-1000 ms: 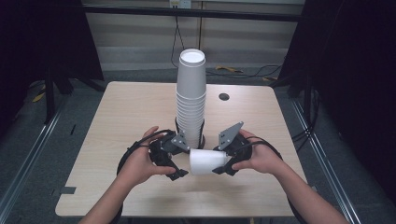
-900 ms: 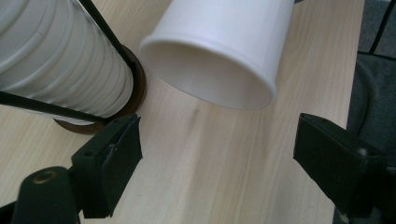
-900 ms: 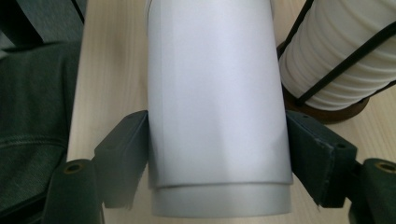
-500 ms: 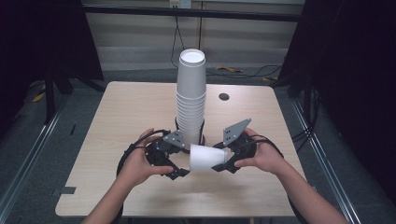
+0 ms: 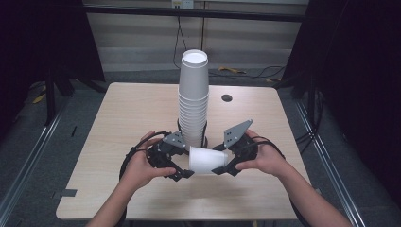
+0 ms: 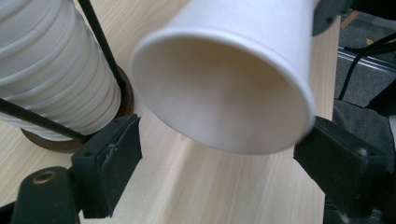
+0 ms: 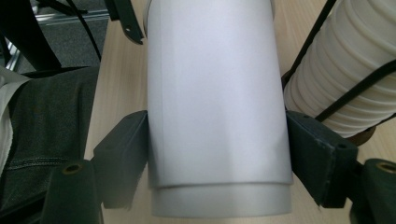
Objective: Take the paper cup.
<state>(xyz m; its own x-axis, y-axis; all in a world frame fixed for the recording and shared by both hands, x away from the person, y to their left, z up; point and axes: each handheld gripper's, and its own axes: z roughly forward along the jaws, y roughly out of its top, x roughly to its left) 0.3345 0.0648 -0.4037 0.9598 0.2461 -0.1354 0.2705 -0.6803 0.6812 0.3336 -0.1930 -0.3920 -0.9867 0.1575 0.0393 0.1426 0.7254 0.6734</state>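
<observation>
A single white paper cup (image 5: pixel 207 160) lies on its side above the light wooden table (image 5: pixel 123 113), held between the two grippers at roughly 6 o'clock from the table's centre. Its open mouth faces the left gripper (image 5: pixel 182 172); its closed base end faces the right gripper (image 5: pixel 221 170).

Right gripper: both black jaws press flat against opposite walls of the cup near its base end, as the right gripper view shows (image 7: pixel 217 107). The cup is clamped. In that view two nested walls can be seen at the cup's near end, one rim stepping out below the other.

Left gripper: the jaws are released. In the left gripper view the two pads stand to either side of, and below, the cup's rim (image 6: pixel 224 88), with visible gaps; neither pad touches the cup. These jaws have just been opening slightly, with the cup's mouth sitting above the space between them.

A tall stack of white paper cups (image 5: pixel 193 101) stands upright on a dark round base, at 12 o'clock from the held cup and just beside it. Thin black rods rise along the stack's sides.

A small dark round hole (image 5: pixel 227 98) lies in the tabletop at 2 o'clock from the stack.
</observation>
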